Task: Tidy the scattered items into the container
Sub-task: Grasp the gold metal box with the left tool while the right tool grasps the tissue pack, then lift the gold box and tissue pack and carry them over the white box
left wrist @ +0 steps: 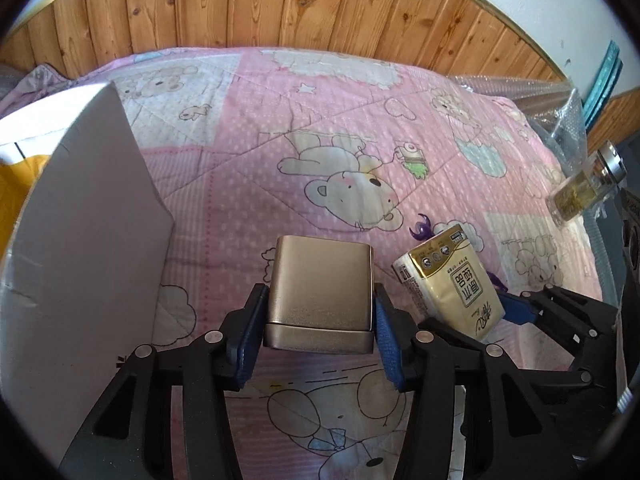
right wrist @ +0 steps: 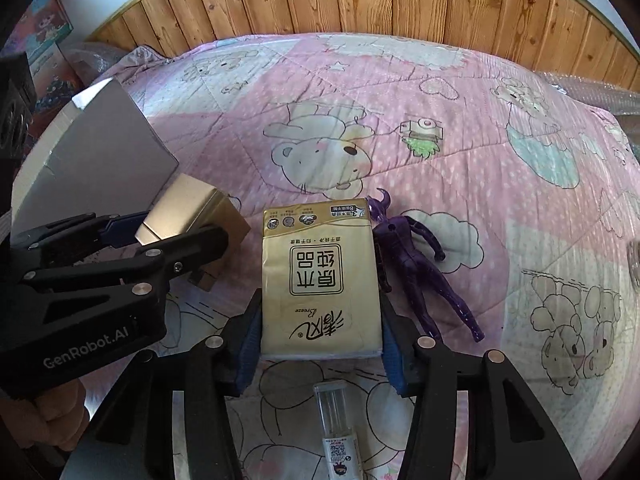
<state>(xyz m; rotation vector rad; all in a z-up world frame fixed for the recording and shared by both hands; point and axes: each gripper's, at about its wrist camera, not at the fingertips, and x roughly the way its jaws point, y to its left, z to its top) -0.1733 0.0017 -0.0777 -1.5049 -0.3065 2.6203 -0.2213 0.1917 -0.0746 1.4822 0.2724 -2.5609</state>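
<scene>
Nearest me, my left gripper (left wrist: 319, 330) pinches the gold tin (left wrist: 320, 300), pads flat on both its sides. My right gripper (right wrist: 320, 334) brackets the tissue pack (right wrist: 320, 276), blue pads at its long edges; whether they press, I cannot tell. Only the right wrist view shows the small clear bottle (right wrist: 335, 420) under that gripper and the whole purple figure (right wrist: 416, 264) touching the pack's right edge. The white container (left wrist: 84, 216) stands left of the tin. Beyond, the pink quilt (left wrist: 320, 100) lies bare up to the wood panelling (left wrist: 280, 4).
</scene>
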